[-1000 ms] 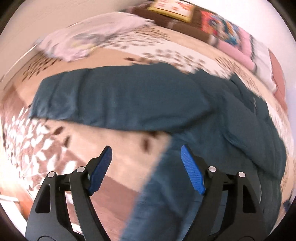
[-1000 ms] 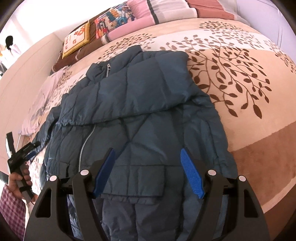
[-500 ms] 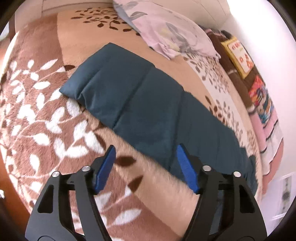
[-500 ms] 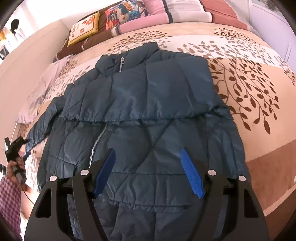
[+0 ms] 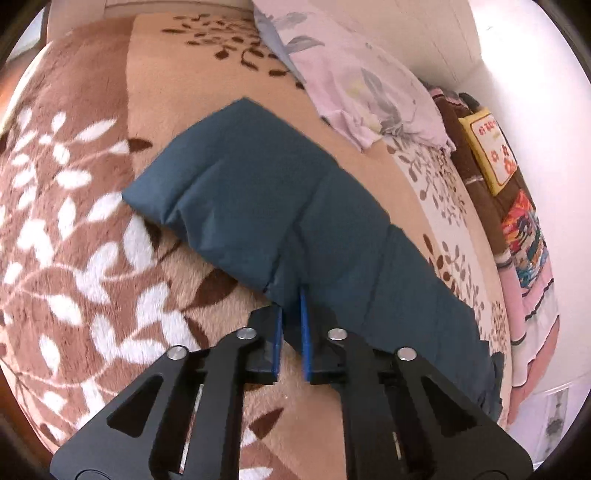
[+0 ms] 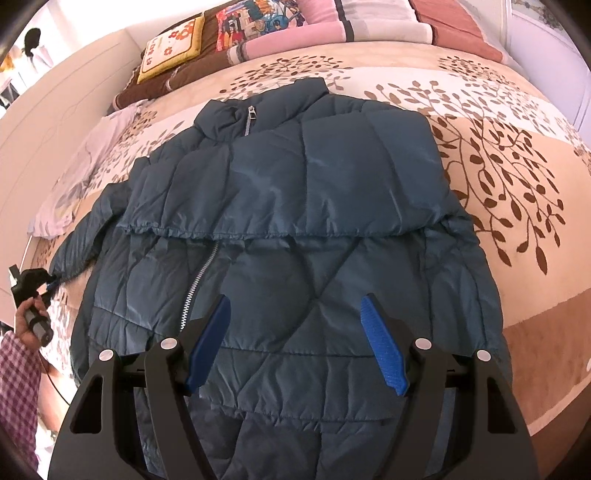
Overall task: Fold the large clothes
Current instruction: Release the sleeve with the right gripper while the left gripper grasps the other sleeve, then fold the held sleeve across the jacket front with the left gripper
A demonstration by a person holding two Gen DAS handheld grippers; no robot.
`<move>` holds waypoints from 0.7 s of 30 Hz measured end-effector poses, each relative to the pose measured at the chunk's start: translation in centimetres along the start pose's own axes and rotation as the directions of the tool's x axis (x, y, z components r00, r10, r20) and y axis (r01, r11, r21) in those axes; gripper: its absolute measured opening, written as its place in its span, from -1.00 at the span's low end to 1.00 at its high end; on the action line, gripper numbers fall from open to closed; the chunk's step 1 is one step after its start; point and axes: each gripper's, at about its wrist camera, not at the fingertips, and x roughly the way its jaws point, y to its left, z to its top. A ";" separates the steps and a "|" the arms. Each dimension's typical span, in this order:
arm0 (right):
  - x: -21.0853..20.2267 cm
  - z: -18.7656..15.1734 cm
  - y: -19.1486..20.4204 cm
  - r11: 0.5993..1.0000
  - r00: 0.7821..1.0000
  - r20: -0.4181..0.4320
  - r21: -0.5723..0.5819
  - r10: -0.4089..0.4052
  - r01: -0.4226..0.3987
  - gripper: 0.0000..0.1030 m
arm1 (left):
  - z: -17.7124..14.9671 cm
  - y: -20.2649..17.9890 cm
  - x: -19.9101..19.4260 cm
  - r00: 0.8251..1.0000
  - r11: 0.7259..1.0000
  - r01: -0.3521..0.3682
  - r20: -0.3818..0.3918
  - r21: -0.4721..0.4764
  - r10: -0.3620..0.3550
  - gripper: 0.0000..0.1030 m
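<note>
A dark teal puffer jacket (image 6: 295,229) lies front up on the bed, zipper (image 6: 195,280) showing, with its right sleeve folded across the chest. Its other sleeve (image 5: 266,206) stretches out flat to the left over the blanket. My left gripper (image 5: 291,310) is shut on the near edge of that sleeve, partway along it; it also shows small at the left in the right wrist view (image 6: 35,280). My right gripper (image 6: 295,343) is open and empty, hovering over the jacket's lower front.
The bed carries a beige and brown leaf-patterned blanket (image 6: 517,177). A lilac floral cloth (image 5: 369,88) lies beyond the sleeve. Cushions and pillows (image 6: 258,29) line the headboard. The bed's edge is near at the left (image 5: 22,332).
My left gripper moved in to the sleeve's near edge and shut on it. My right gripper rose a little over the jacket and stayed open.
</note>
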 end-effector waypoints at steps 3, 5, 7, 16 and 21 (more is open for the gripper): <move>-0.1 0.0 -0.2 1.000 1.000 0.003 0.004 -0.002 0.002 0.40 | 0.1 -1.1 -1.8 0.998 0.998 0.013 0.061 0.056 -0.016 -0.94; -0.3 0.0 -0.5 1.000 1.000 0.009 0.013 0.001 -0.001 0.39 | 0.1 -2.9 -3.9 0.992 0.991 0.034 0.116 0.128 -0.049 -0.95; -0.5 0.0 -0.7 1.000 1.000 0.017 0.019 0.004 -0.005 0.40 | 0.1 -4.8 -6.0 0.983 0.979 0.065 0.156 0.192 -0.096 -0.95; -2.1 -0.7 -2.6 0.996 0.997 0.063 0.069 0.046 -0.050 0.40 | -4.1 -19.1 -18.0 0.879 0.766 0.329 0.118 0.552 -0.462 -0.95; -3.6 -1.2 -4.8 0.993 0.994 0.103 0.105 0.046 -0.056 0.40 | -10.8 -25.8 -21.9 0.818 0.576 0.437 -0.038 0.690 -0.574 -0.95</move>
